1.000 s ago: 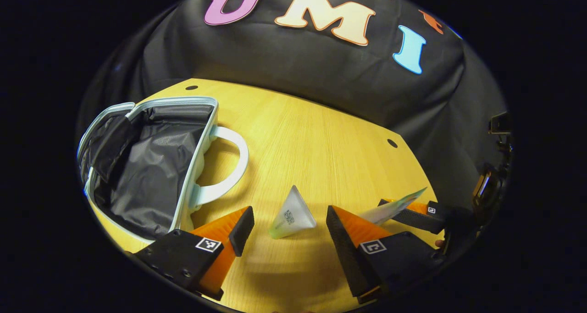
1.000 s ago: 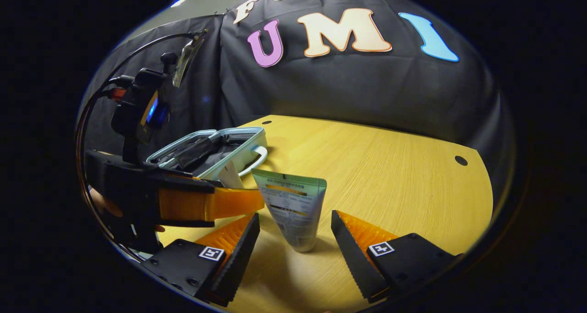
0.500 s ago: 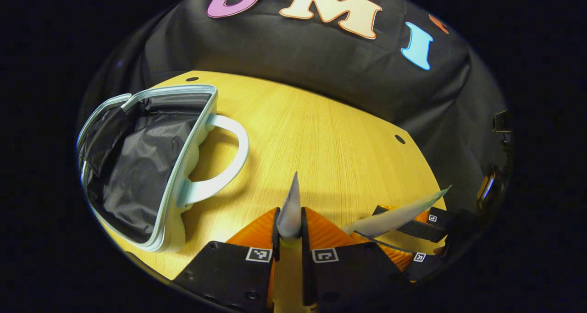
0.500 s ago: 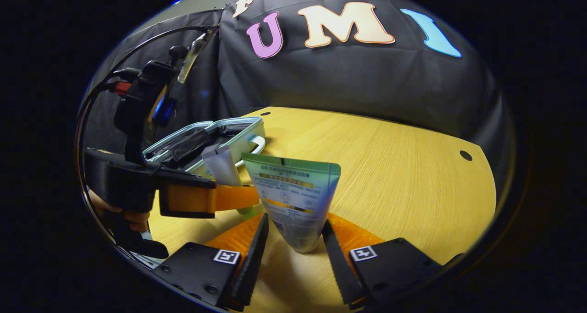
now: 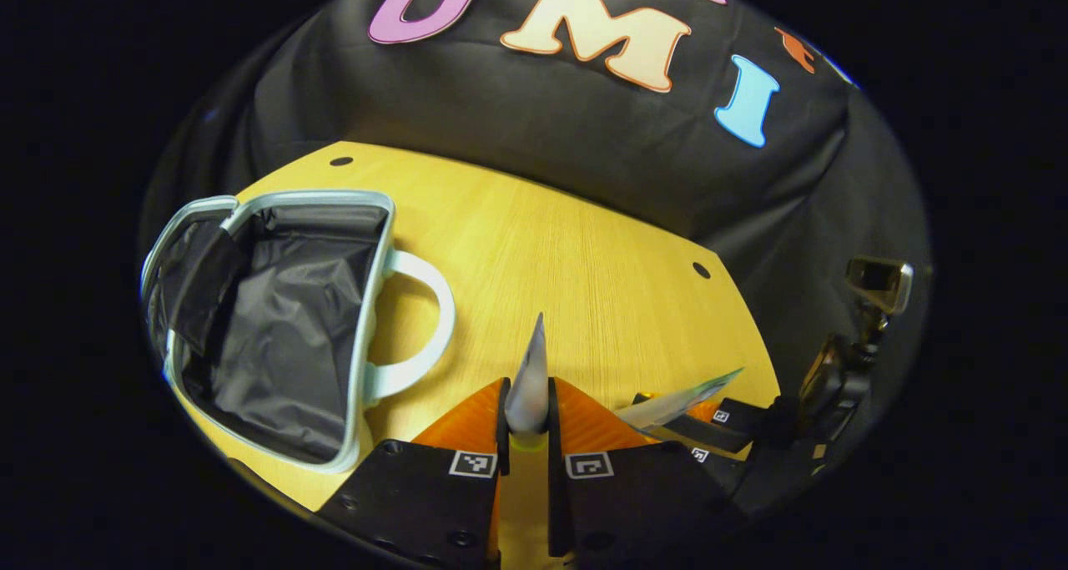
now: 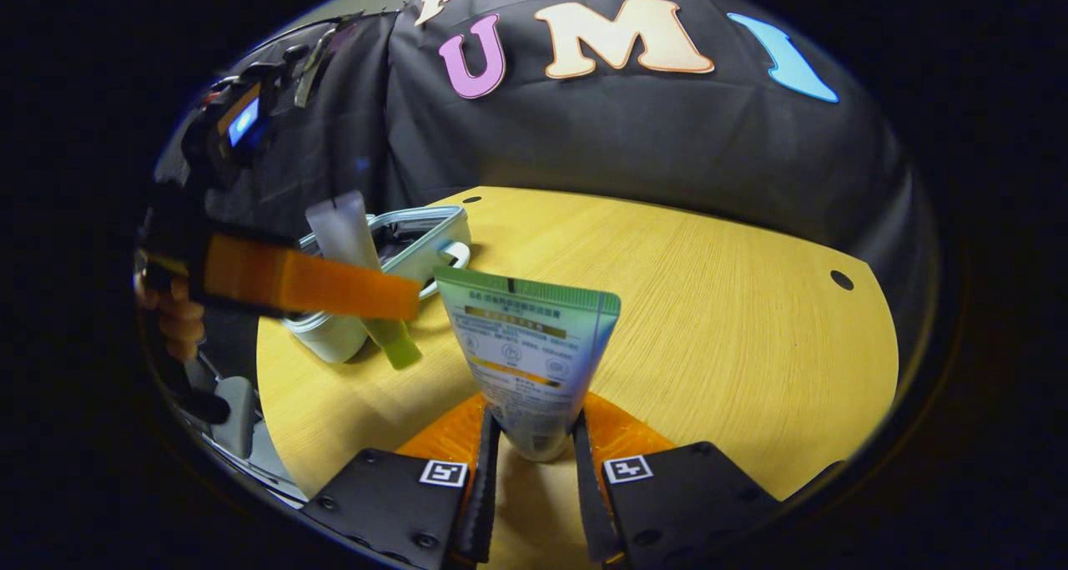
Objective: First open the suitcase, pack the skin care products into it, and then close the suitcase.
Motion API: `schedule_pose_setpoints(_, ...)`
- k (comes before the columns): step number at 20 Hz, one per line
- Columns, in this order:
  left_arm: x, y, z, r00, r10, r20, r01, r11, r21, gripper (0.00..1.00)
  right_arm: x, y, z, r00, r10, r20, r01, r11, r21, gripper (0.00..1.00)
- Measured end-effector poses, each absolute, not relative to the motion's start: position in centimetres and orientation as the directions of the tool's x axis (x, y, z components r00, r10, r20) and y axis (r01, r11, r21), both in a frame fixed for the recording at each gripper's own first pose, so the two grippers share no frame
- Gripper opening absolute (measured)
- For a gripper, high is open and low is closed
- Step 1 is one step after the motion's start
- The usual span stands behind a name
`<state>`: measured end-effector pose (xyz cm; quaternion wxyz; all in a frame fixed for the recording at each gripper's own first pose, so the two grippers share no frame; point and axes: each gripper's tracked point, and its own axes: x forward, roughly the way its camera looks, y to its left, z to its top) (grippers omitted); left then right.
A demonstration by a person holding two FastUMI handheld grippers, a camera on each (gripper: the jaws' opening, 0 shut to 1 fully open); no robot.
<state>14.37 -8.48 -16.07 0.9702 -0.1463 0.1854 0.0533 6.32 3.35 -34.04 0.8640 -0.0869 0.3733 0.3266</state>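
1. Left gripper point(image 5: 526, 416) is clamped tight on a small frosted tube point(image 5: 529, 378), both fingers pressed against its sides, crimped end pointing up and away.
2. The suitcase point(image 5: 275, 320) sits left of that tube, lid open, dark lining showing, with its pale handle point(image 5: 421, 311) sticking out toward the tube.
3. Right of the tube, lower down, there's the other gripper point(image 5: 701, 424) holding a green-edged tube point(image 5: 688, 396) that points up and right.
4. Everything's over a wooden table point(image 5: 584, 261).
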Motion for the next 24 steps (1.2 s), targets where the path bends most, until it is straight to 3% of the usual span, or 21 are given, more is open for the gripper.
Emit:
schedule_pose_setpoints(5, 11.6, -3.3, -11.9, 0.927, 0.077, -0.368, -0.186, 0.944, -0.272, 0.15, 5.4, 2.9, -33.9, 0.503, 0.452, -0.736, -0.617, 0.785, 0.061, 0.45)
schedule_pose_setpoints(9, 10.0, 2.2, -11.9, 0.901, 0.078, -0.426, -0.203, 0.945, -0.256, 0.15, 4.6, 2.7, -33.5, 0.526, 0.386, -0.758, -0.581, 0.814, 0.011, 0.45)
schedule_pose_setpoints(17, 7.5, 10.7, -18.3, 0.751, -0.018, -0.661, -0.161, 0.965, -0.209, 0.16, 3.0, 7.6, -30.5, 0.608, 0.241, -0.757, -0.357, 0.934, 0.010, 0.45)
schedule_pose_setpoints(24, 5.8, 11.2, -23.3, 0.619, -0.100, -0.779, -0.112, 0.970, -0.214, 0.16, 2.0, 17.0, -27.2, 0.602, 0.297, -0.741, -0.363, 0.929, 0.077, 0.43)
